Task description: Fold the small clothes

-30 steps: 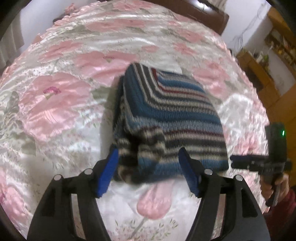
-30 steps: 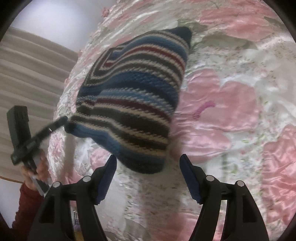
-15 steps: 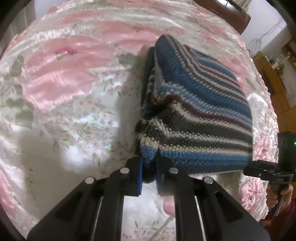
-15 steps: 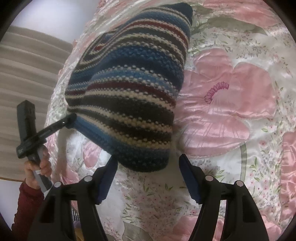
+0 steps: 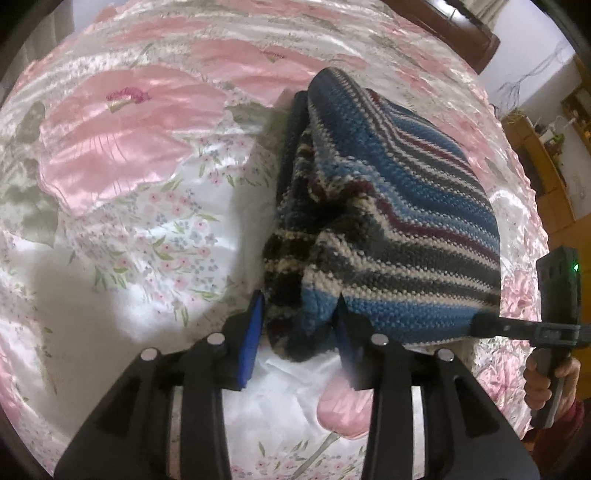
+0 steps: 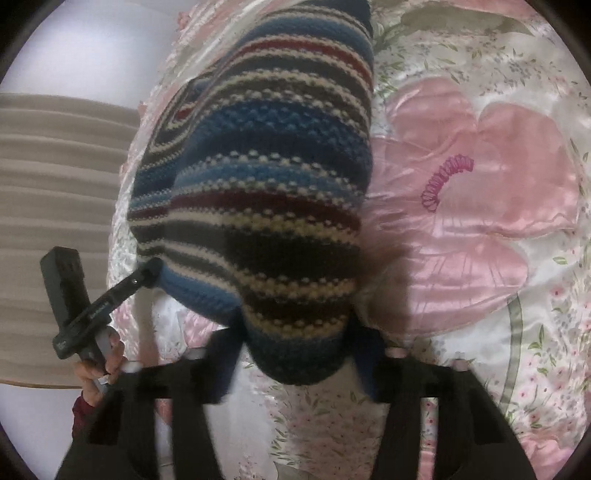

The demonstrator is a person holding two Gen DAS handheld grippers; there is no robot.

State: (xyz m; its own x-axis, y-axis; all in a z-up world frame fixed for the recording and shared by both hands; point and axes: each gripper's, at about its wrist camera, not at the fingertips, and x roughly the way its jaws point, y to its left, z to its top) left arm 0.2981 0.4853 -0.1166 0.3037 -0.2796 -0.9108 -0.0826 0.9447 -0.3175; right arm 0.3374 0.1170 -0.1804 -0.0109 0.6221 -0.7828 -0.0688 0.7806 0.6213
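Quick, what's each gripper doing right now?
Left gripper: jaws open, standing either side of a corner of the striped sweater.
Right gripper: jaws open and blurred, another sweater corner between them.

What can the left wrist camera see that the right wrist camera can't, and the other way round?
Only the left wrist view: wooden shelving and a dark wooden board beyond the bed, plus the right gripper in a hand, its tip at the edge of the striped knit garment. Only the right wrist view: a beige ribbed surface beside the bed, and the left gripper in the other hand, touching a garment corner. Both: the garment over the pink flowered bedspread, with a corner between that camera's own jaws.
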